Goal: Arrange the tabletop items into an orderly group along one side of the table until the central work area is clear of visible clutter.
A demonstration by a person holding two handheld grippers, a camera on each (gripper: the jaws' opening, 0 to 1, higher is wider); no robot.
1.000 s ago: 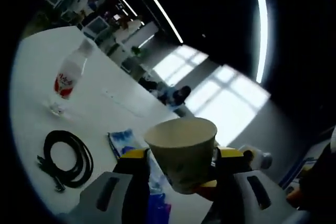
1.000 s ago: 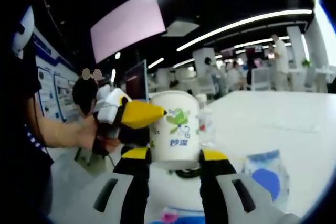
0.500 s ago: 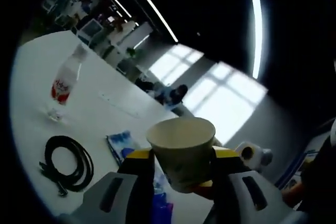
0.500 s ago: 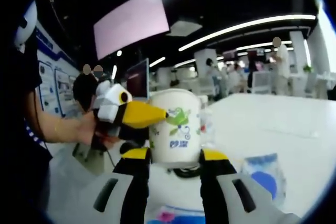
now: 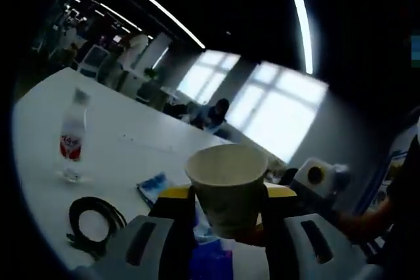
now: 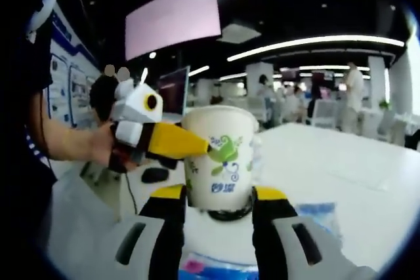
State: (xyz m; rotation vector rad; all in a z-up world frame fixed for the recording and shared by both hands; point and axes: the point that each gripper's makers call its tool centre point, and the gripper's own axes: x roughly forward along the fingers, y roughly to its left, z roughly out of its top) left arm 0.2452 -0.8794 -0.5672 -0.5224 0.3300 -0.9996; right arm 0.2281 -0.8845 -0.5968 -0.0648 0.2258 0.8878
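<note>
Paper cup [image 6: 220, 159]: white, tapered, with a rolled rim and a green leafy print above blue lettering on its side; seen from the left gripper view [image 5: 228, 185] its wall was plain cream and its mouth stood open. It was held upright, above the bench, between both tools at once.
Left gripper [image 5: 226, 211]: yellow-tipped fingers clenched on the cup's lower wall, one at each side. In the right gripper view [image 6: 161, 137] it reached in from the left, a yellow tip touching the cup's upper wall, a person's hand behind it.
Right gripper [image 6: 220, 195]: its fingers [image 6: 169, 195] stood close against the cup's base on both sides, grasping it.
Bench [image 5: 125, 145]: white, long, running away toward bright windows.
Water bottle [image 5: 70, 139]: clear, red label, upright near the far left edge of the bench.
Cable [image 5: 95, 218]: black, coiled, lying flat near the bottle.
Blue packet [image 5: 152, 187]: flat on the bench, just beside the left gripper's fingers; a similar blue packet [image 6: 318, 218] lay to the right of the cup.
</note>
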